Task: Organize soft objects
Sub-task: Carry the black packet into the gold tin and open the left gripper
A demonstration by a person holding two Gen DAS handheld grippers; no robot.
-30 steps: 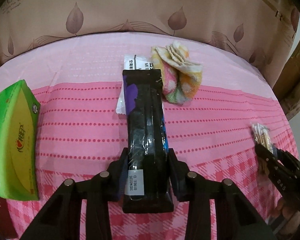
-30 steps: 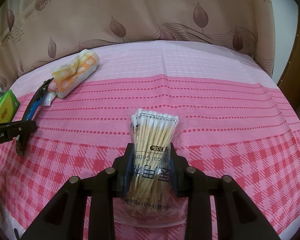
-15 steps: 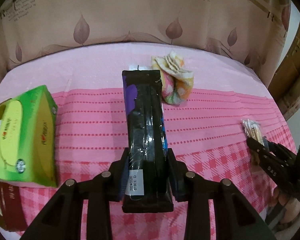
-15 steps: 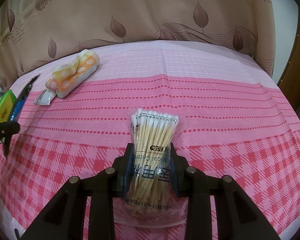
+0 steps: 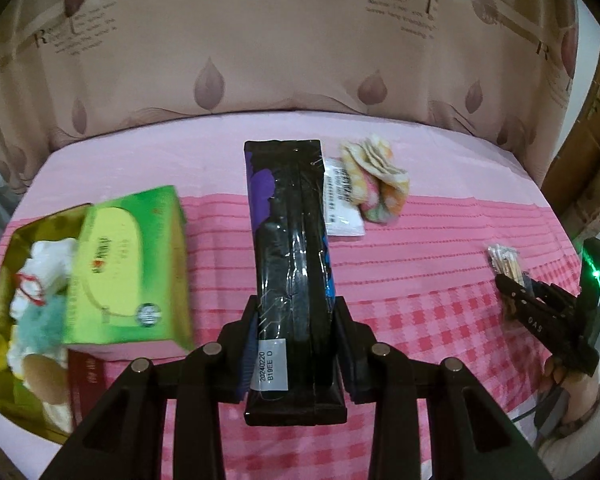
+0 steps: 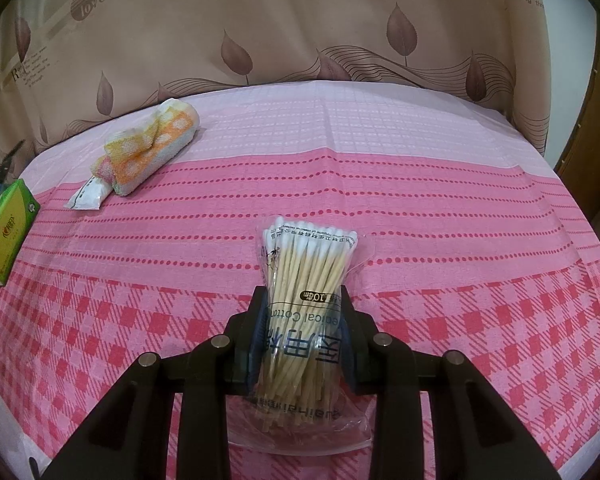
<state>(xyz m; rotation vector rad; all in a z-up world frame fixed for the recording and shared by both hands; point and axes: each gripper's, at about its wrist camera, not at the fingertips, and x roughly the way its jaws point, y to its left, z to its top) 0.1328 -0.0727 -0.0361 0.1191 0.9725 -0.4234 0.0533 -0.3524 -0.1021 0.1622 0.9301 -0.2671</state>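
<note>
I am lifting the black packet, held between the left gripper fingers, up off the pink tabletop; a green basket beside the tissue box is now appearing, likely its destination. The right gripper is holding the cotton swabs motionless.

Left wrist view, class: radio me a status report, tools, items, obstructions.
Left tool shut on black pack. Right tool shut on swab bag. Towel, white sachet on cloth. Green box close left.
</note>
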